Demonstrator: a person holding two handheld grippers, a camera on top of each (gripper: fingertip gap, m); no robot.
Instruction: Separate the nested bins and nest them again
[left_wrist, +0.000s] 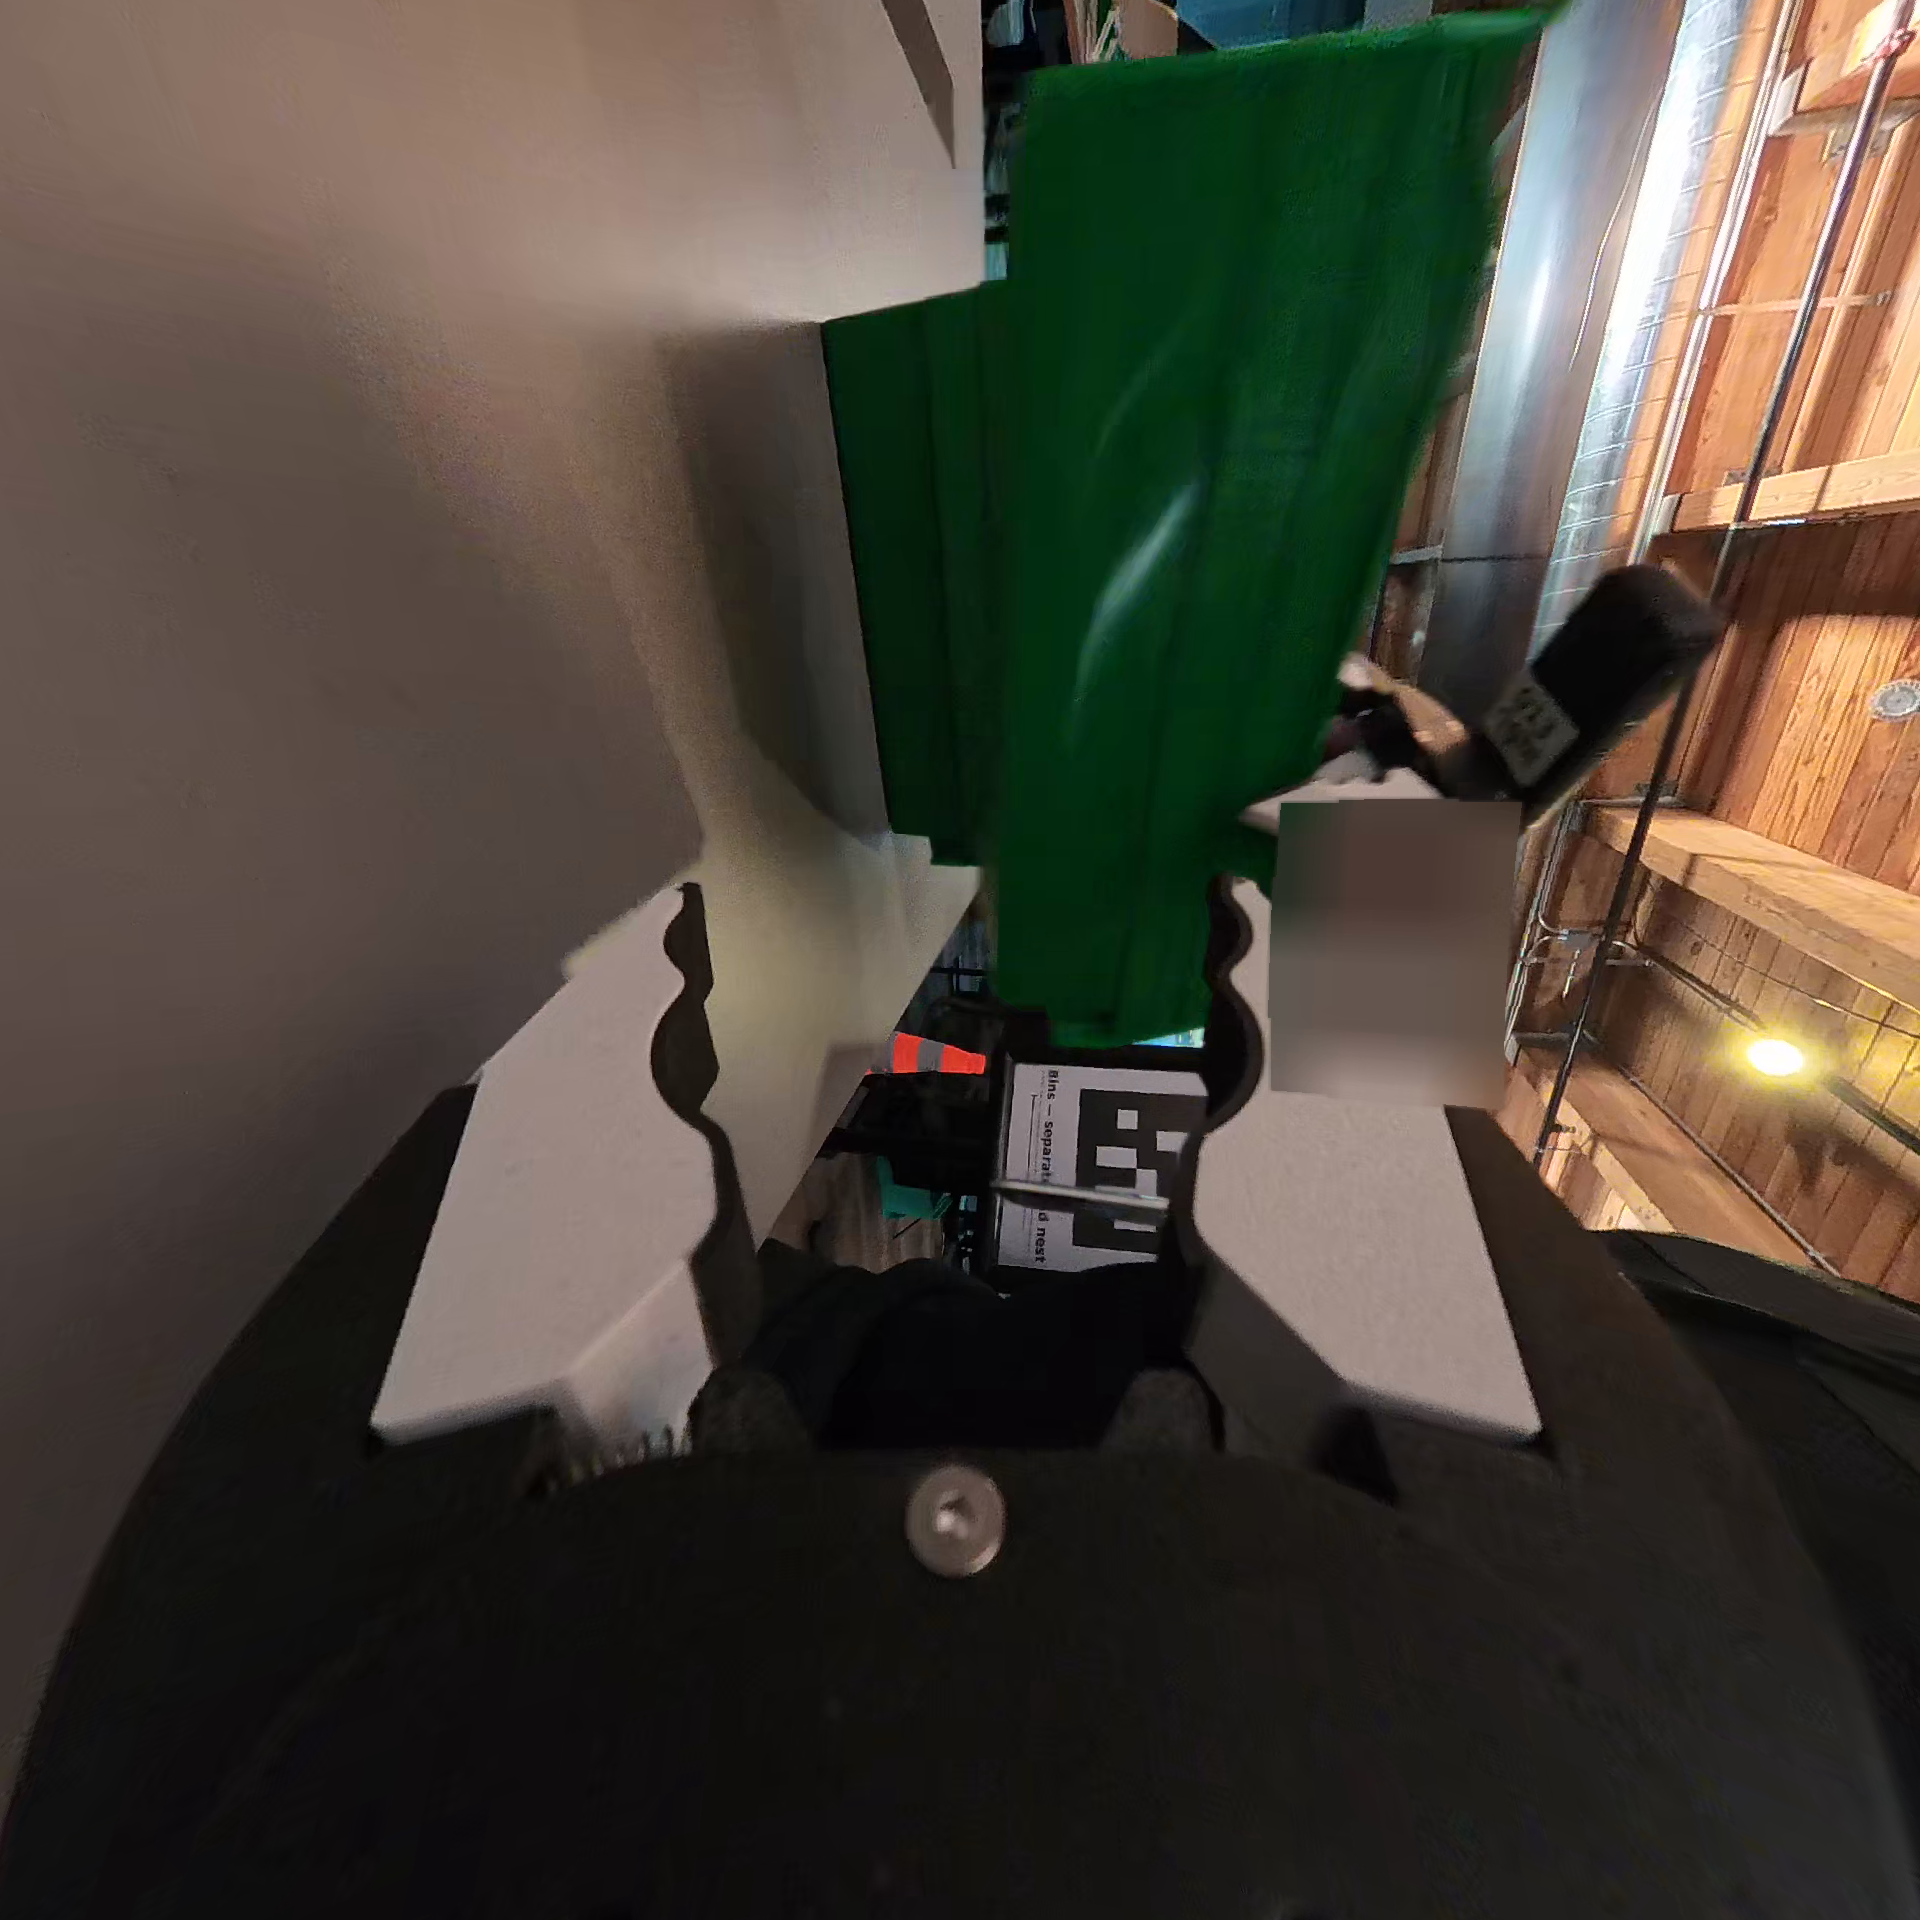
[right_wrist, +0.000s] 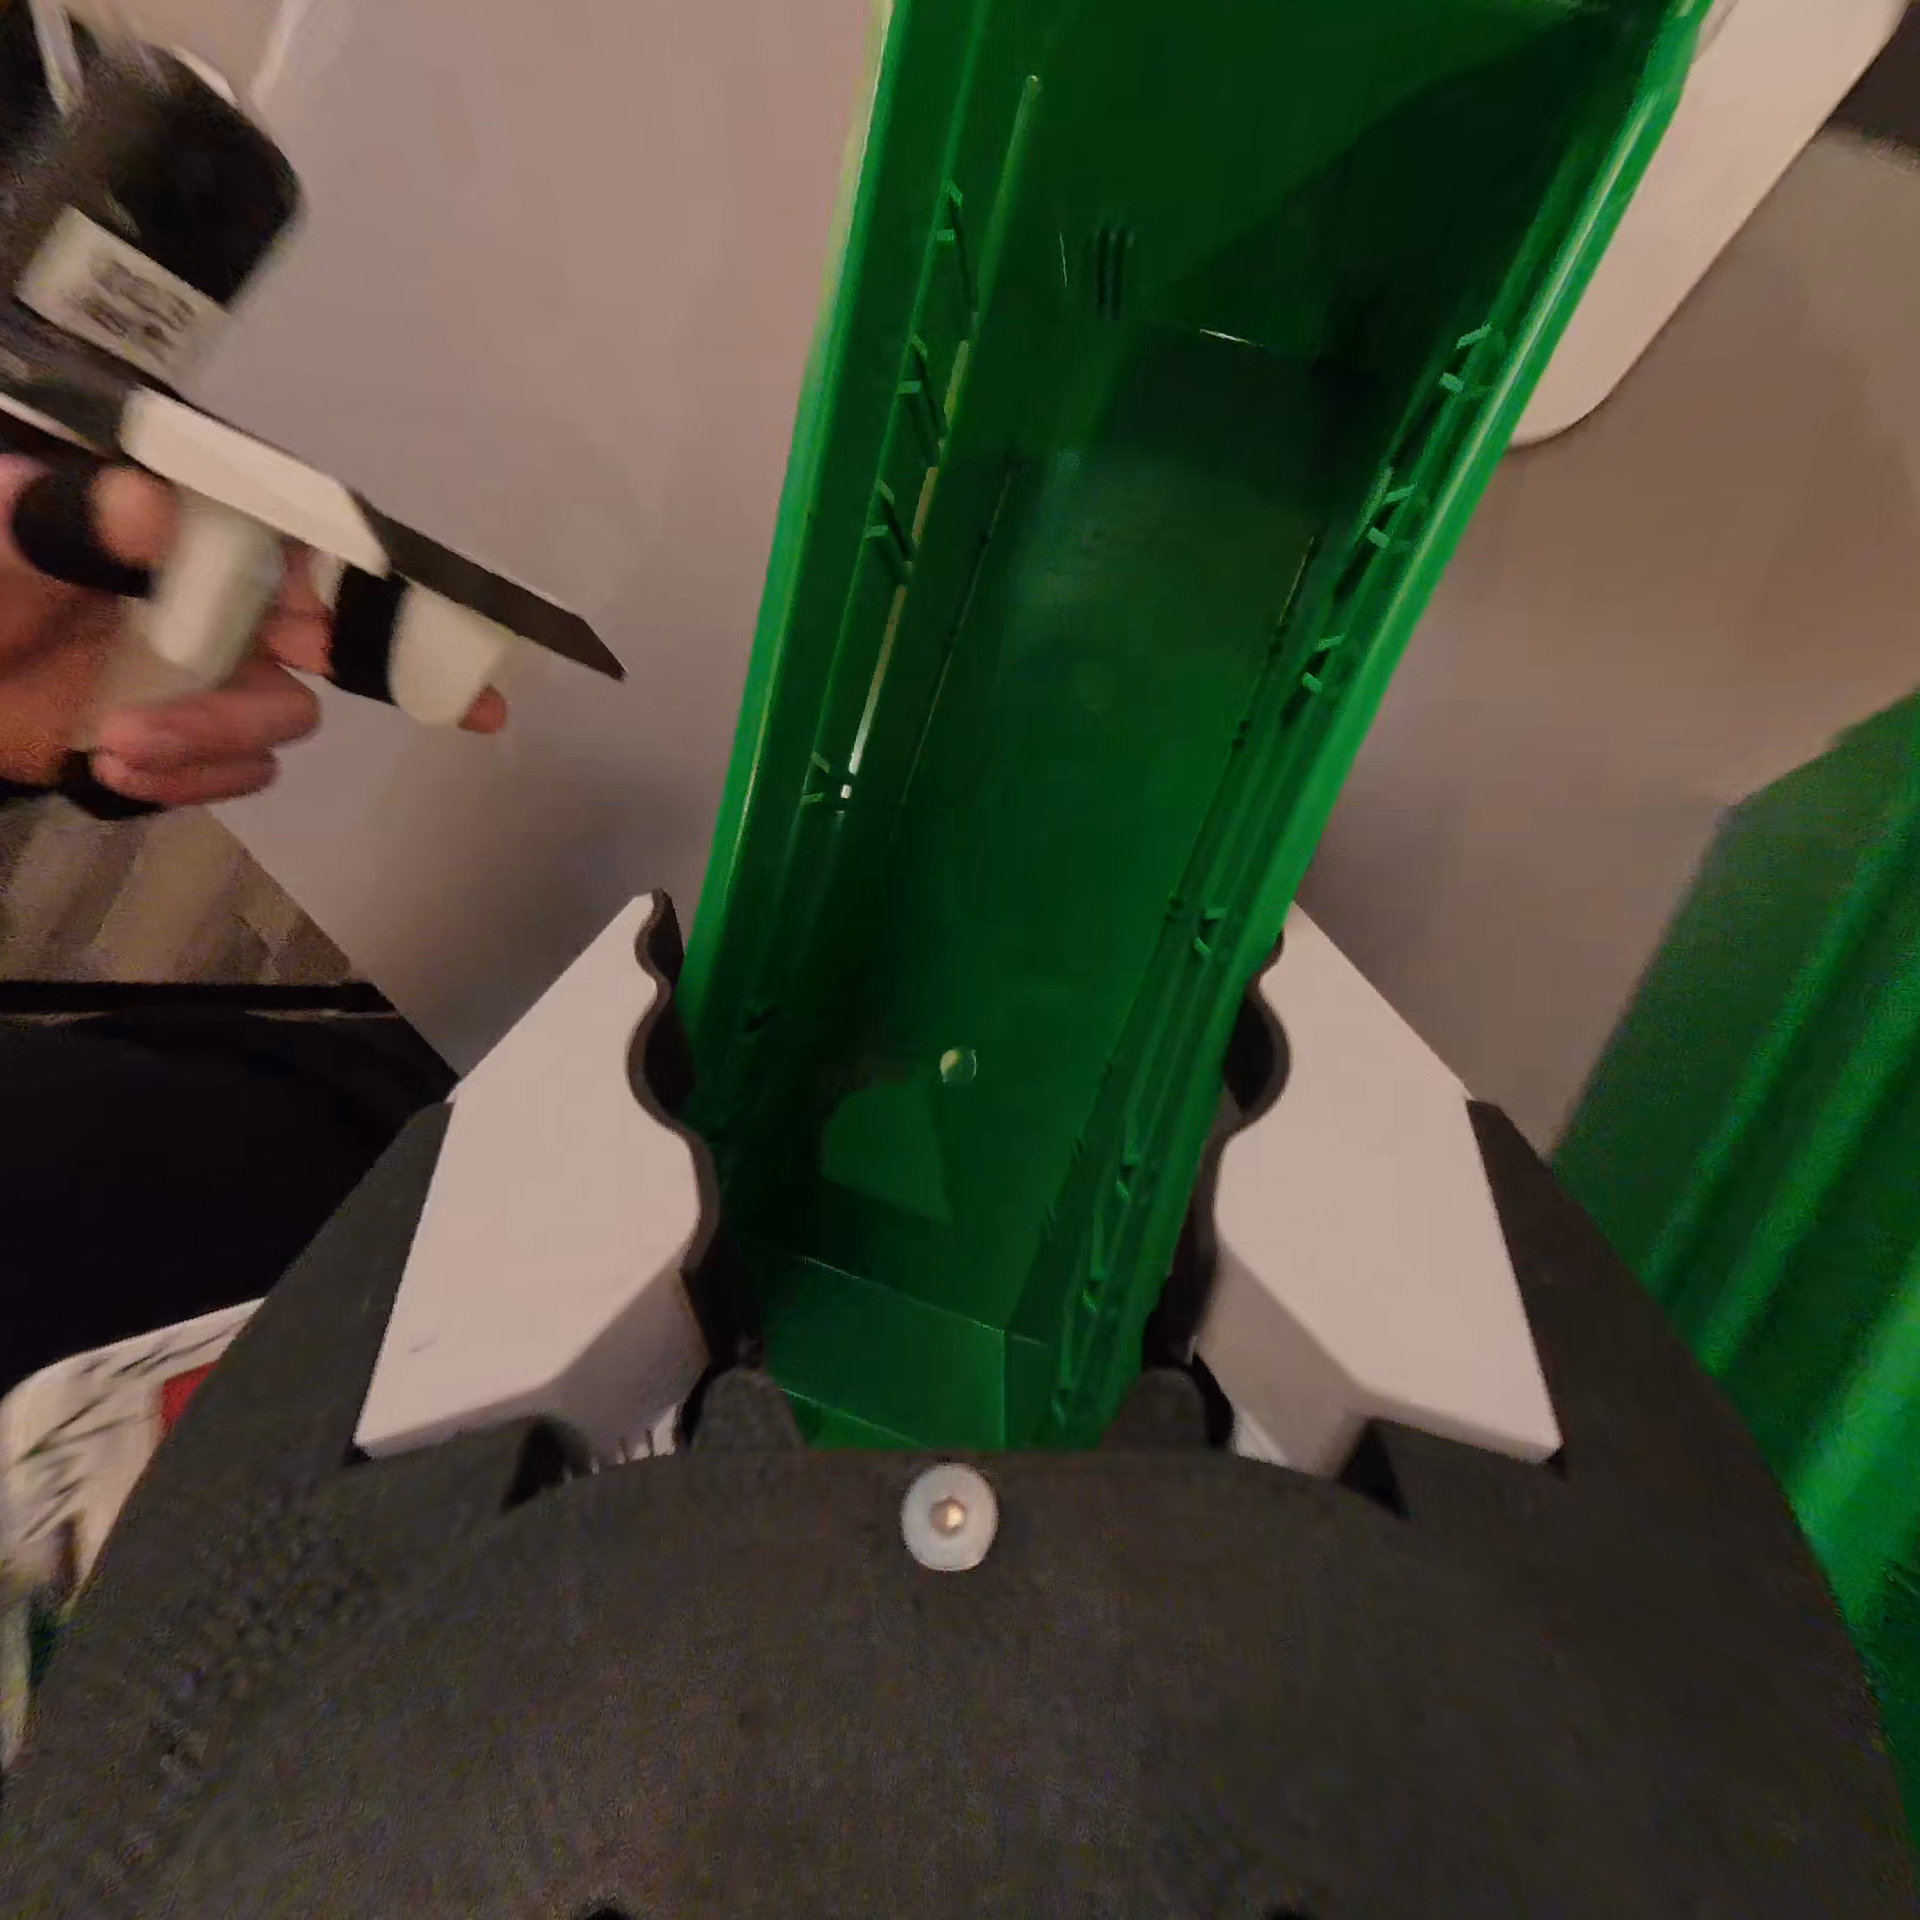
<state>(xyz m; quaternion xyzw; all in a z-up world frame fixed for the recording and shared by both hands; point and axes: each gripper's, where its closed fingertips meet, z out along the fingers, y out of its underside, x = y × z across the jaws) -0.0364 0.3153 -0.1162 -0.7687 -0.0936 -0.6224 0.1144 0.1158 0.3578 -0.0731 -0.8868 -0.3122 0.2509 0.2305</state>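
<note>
While my right gripper (right_wrist: 961, 1122) clamps one green bin (right_wrist: 1091, 623) by its end, lifted over the white table (right_wrist: 520, 312), my left gripper (left_wrist: 956, 1081) gapes empty. The second bin (right_wrist: 1766, 1143) sits beside it; separation looks done, so nesting needs careful alignment.

Count so far: two green bins, one (right_wrist: 1049, 727) clamped in a gripper and a second (right_wrist: 1766, 1091) off to the side. Two grippers (right_wrist: 956, 1049) (left_wrist: 951, 997), one white table (right_wrist: 582, 312), one printed card (left_wrist: 1091, 1164), one orange cone (left_wrist: 930, 1055).
</note>
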